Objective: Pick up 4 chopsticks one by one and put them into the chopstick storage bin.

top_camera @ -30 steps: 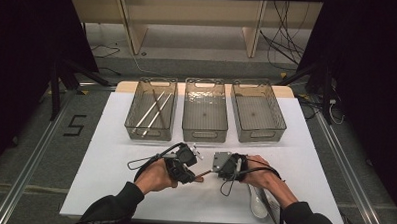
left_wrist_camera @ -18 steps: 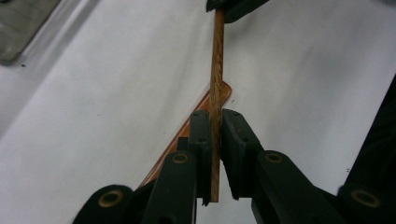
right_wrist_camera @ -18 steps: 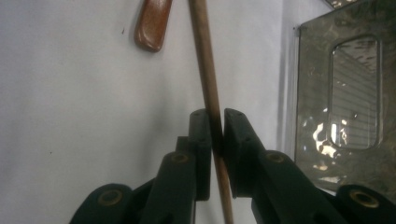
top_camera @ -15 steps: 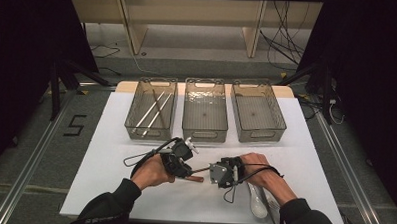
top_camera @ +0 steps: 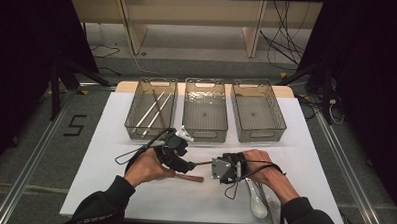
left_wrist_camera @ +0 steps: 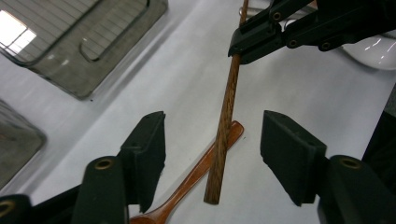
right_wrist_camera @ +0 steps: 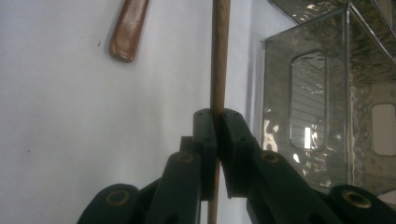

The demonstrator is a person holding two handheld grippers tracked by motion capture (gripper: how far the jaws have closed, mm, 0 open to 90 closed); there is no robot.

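Right gripper view has my right gripper (right_wrist_camera: 215, 122) clamped on the wooden chopstick (right_wrist_camera: 219, 51), held above the desk (right_wrist_camera: 56, 121). My left gripper (left_wrist_camera: 212, 151) has just been opening; its jaws stand apart either side of the stick, not touching it. It looks light, stiff and smooth, so I'd grip mid-shaft. A "5" (top_camera: 75, 125) marks the floor.

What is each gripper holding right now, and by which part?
Right gripper clamps the wooden chopstick partway along its shaft. Left gripper holds nothing; its fingers have just been opening around it.
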